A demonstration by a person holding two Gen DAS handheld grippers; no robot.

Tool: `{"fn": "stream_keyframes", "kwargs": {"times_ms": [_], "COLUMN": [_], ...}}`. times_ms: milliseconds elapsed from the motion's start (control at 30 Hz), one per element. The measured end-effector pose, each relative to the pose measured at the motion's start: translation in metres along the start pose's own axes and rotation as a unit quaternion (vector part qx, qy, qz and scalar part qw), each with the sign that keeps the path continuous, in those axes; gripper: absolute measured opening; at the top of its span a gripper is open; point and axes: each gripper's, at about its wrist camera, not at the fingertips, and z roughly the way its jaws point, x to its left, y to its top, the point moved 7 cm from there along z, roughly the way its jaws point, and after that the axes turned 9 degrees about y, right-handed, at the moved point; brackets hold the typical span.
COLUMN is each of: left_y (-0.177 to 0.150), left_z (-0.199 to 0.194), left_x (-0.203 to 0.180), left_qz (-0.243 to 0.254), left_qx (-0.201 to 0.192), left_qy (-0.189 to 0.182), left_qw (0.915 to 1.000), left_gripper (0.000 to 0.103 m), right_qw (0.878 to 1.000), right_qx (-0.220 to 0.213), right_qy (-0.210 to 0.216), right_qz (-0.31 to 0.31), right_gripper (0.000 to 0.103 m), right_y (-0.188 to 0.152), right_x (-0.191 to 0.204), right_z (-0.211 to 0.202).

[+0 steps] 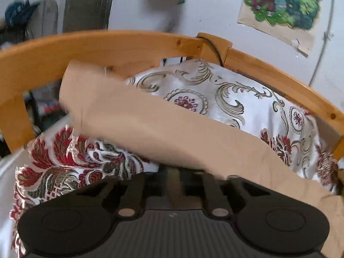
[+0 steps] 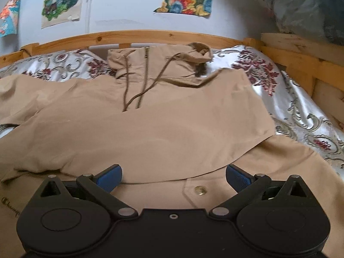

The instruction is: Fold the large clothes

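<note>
A large tan hooded jacket (image 2: pixel 150 116) lies spread on the bed, hood, zipper and drawstrings toward the headboard. Its right side is folded over the body. My right gripper (image 2: pixel 173 177) is open and empty, its blue pads (image 2: pixel 109 177) low over the jacket's lower part near a brass snap (image 2: pixel 200 190). My left gripper (image 1: pixel 172 178) is shut on the jacket's sleeve (image 1: pixel 150 120), which is lifted and stretches up and left across the left wrist view; the fabric hides the fingertips.
The bedspread (image 1: pixel 236 99) is white with red and grey floral patterns. A wooden bed frame (image 2: pixel 150 35) rings the bed, with its rail close in the left wrist view (image 1: pixel 96 43). Posters hang on the wall (image 2: pixel 62 2). Bundled bedding (image 2: pixel 305 6) sits at upper right.
</note>
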Motion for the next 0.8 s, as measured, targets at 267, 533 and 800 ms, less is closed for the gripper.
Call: {"fn": "stream_keyframes", "kwargs": {"times_ms": [267,533,800], "left_y": [-0.004,-0.135,-0.25], "left_z": [-0.098,-0.214,-0.233], "left_x": [-0.096,-0.224,-0.214], "left_qz": [0.187,0.455,0.522], "left_qx": [-0.163,-0.191,-0.048], "left_qy": [-0.049,-0.204,-0.329], "left_qw": [0.9676,0.8457,0.7851], "left_gripper": [0.001,0.005,0.067], "right_qw": [0.999,0.996,0.996], "right_qx": [-0.047,-0.075,-0.065], "right_qy": [-0.017,-0.038,-0.067], "right_qz": [0.002,0.002,0.012], "right_gripper": [0.102,0.102,0.102], "right_y": [0.019,0.027,0.02], "right_x": [-0.012,-0.027,-0.048], "right_z": [-0.022,-0.035,-0.035]}}
